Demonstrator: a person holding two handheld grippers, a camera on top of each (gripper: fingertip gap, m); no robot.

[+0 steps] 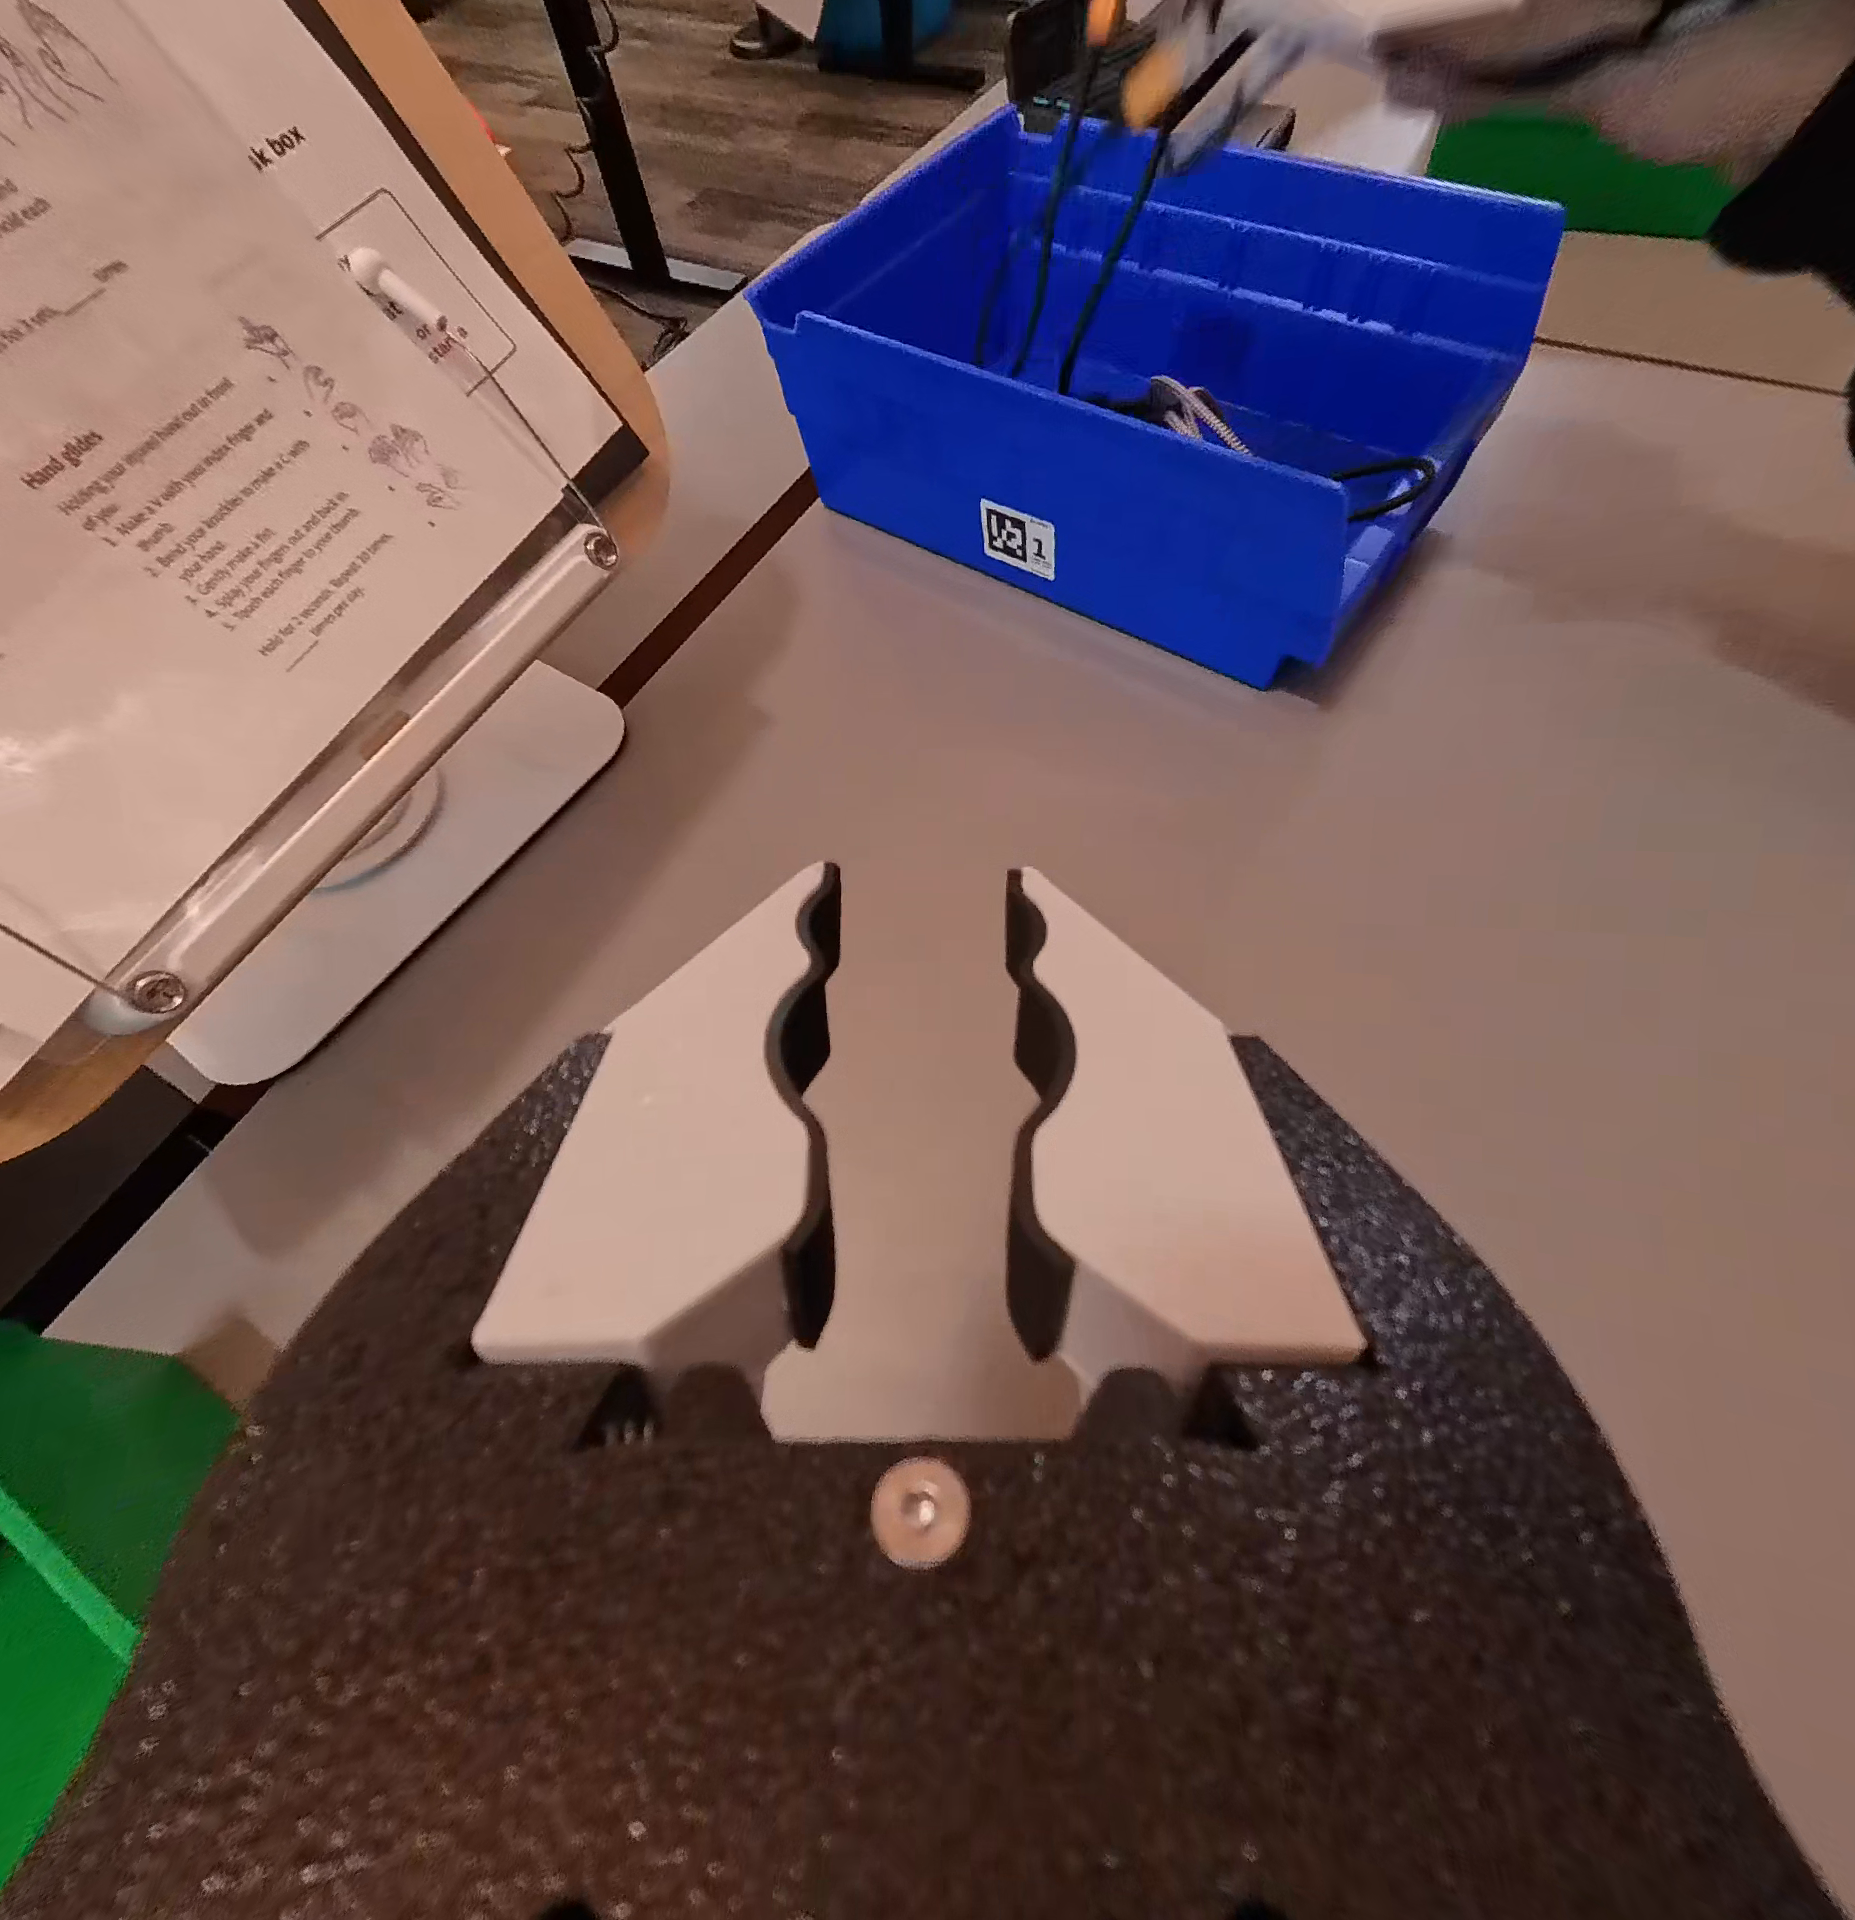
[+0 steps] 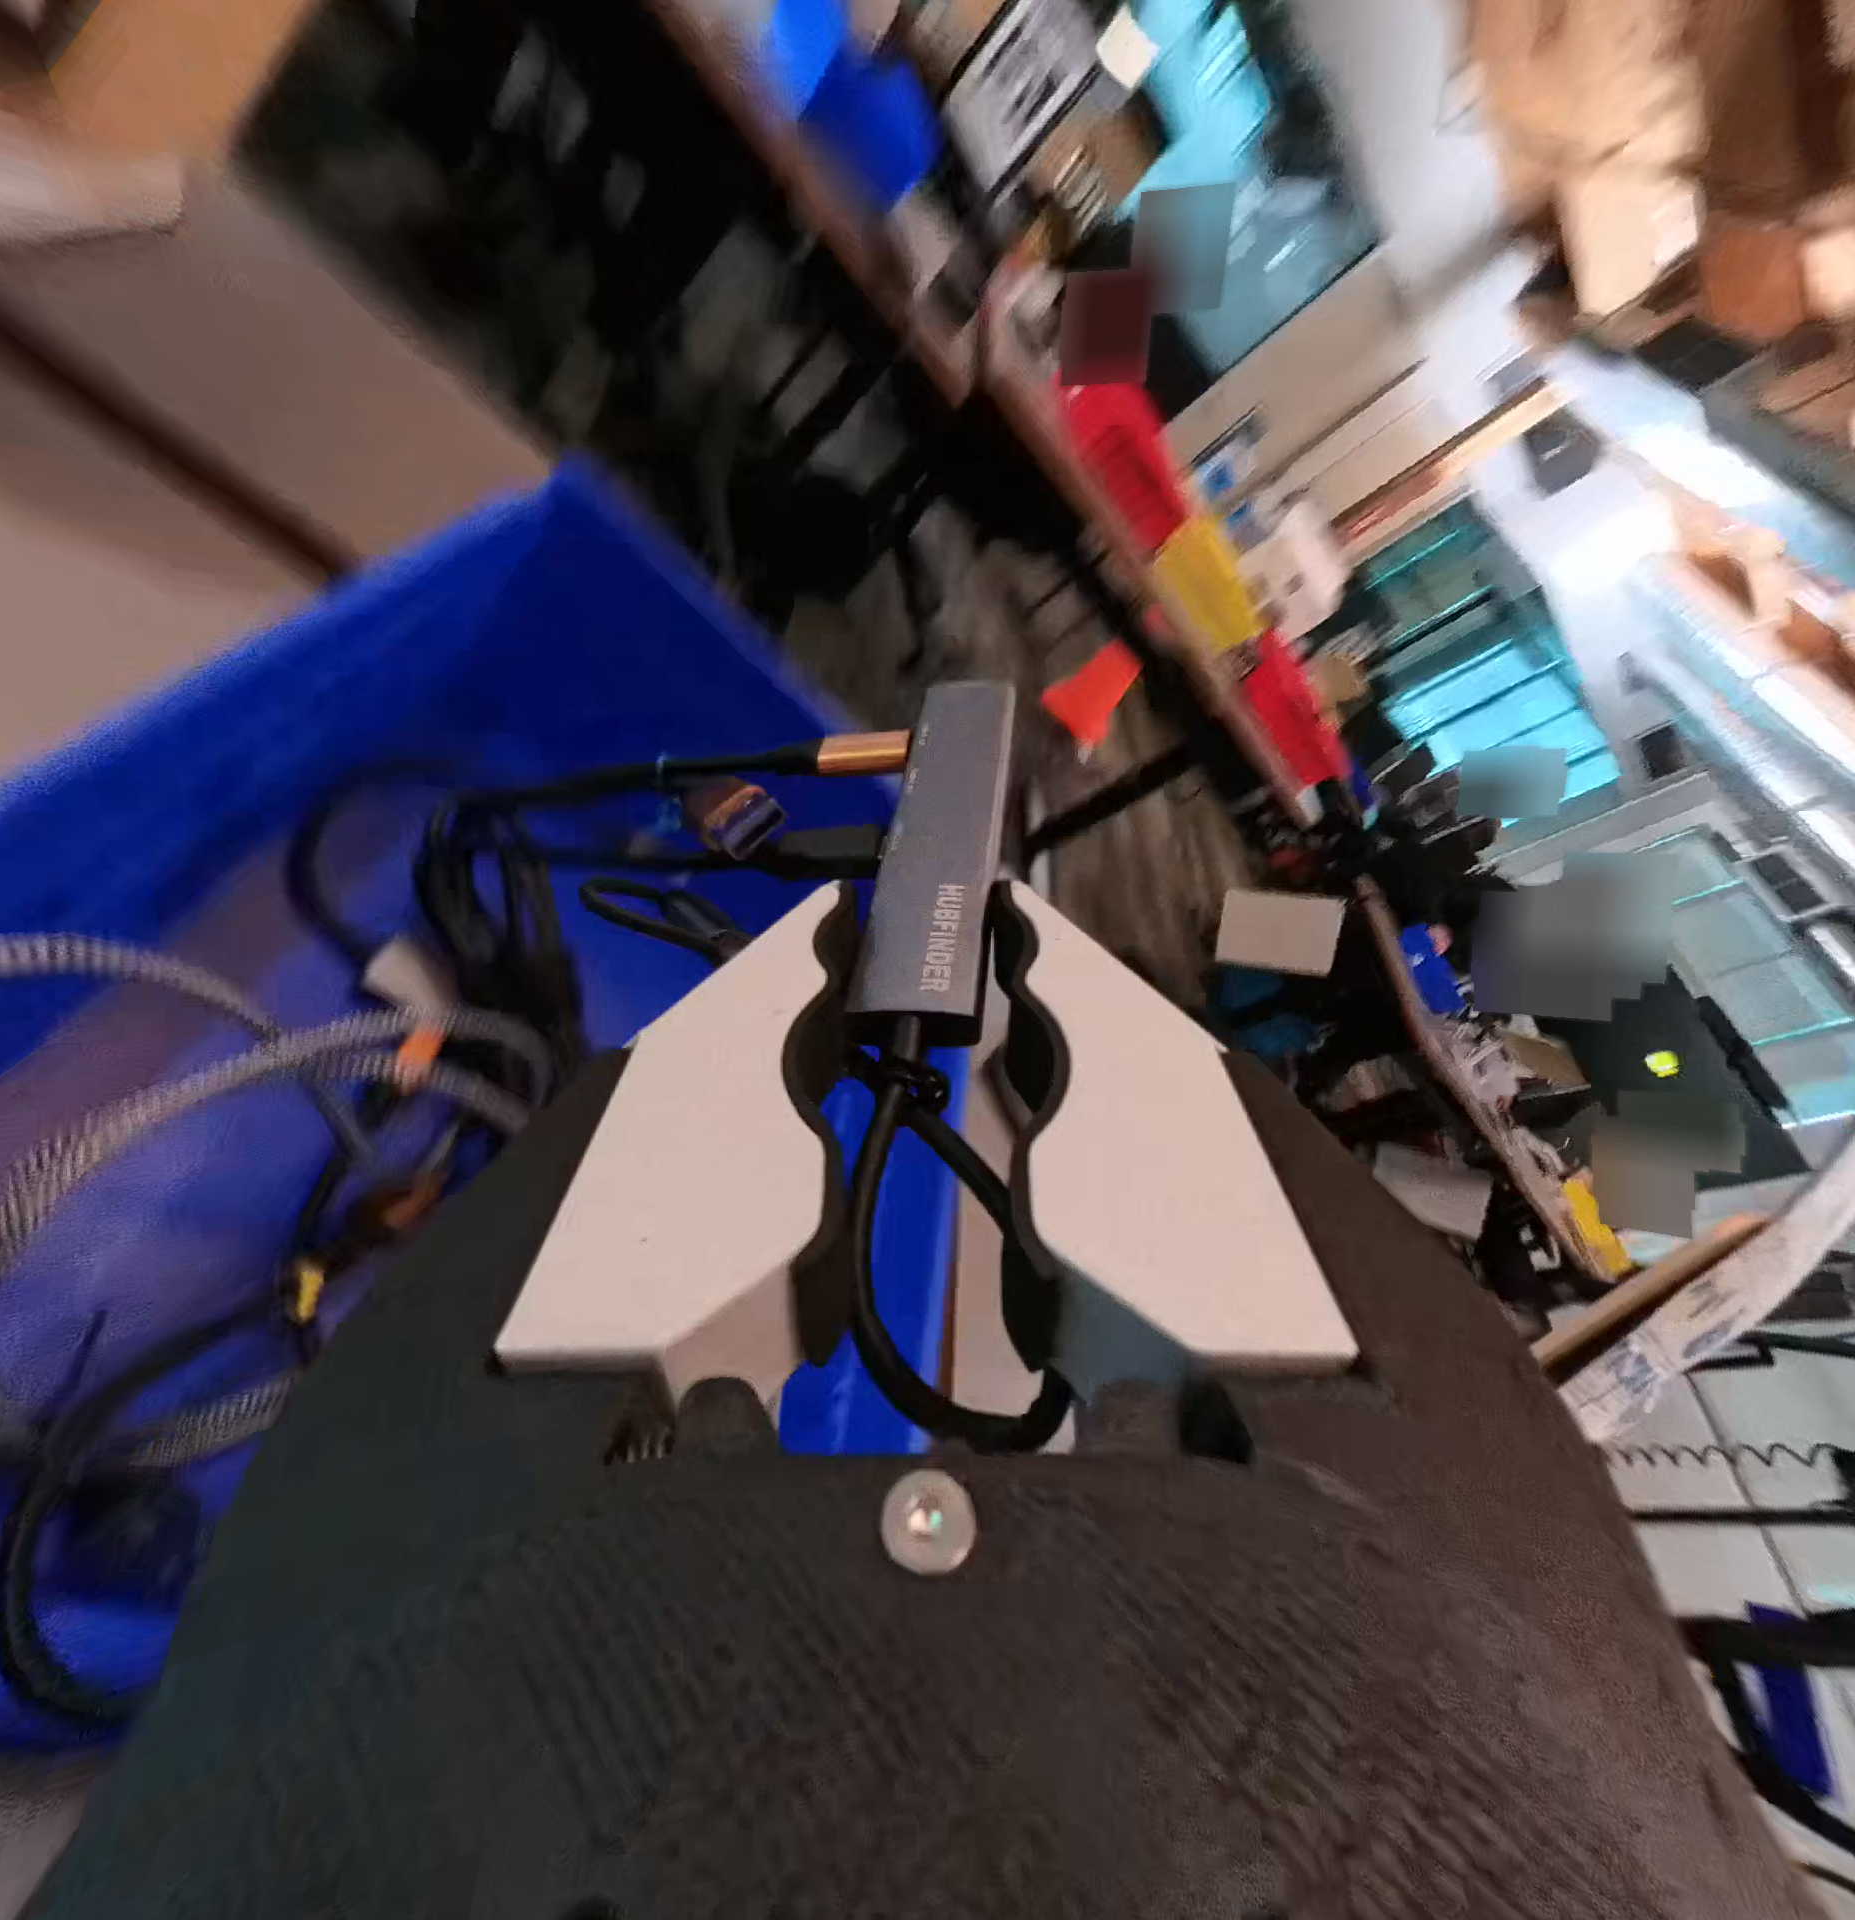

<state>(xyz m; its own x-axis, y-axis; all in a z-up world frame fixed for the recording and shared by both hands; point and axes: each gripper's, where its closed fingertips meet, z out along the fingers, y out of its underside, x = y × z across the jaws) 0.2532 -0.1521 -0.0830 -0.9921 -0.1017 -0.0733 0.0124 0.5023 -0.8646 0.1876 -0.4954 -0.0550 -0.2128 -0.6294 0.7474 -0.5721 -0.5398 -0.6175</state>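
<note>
My right gripper (image 2: 923, 904) is shut on a slim grey USB hub (image 2: 944, 862) and holds it tilted above the blue bin (image 2: 331, 665). Two cables (image 2: 736, 774) are plugged into the hub's side and hang down into the bin. The hub's own black cord (image 2: 881, 1226) loops back between my fingers. My left gripper (image 1: 923, 883) is open and empty, low over the grey table (image 1: 1318, 935), a short way in front of the blue bin (image 1: 1141, 499). In the left wrist view the right gripper with the hub (image 1: 1183, 73) shows blurred above the bin's far side.
A tilted document stand with printed sheets (image 1: 227, 499) stands at the left on a white base (image 1: 466, 821). Green blocks sit at the lower left (image 1: 50, 1538) and beyond the bin (image 1: 1567, 177). Several braided and black cables (image 2: 227, 1060) lie in the bin. Shelves fill the background. The grippers' ends are close to 35 cm from one another.
</note>
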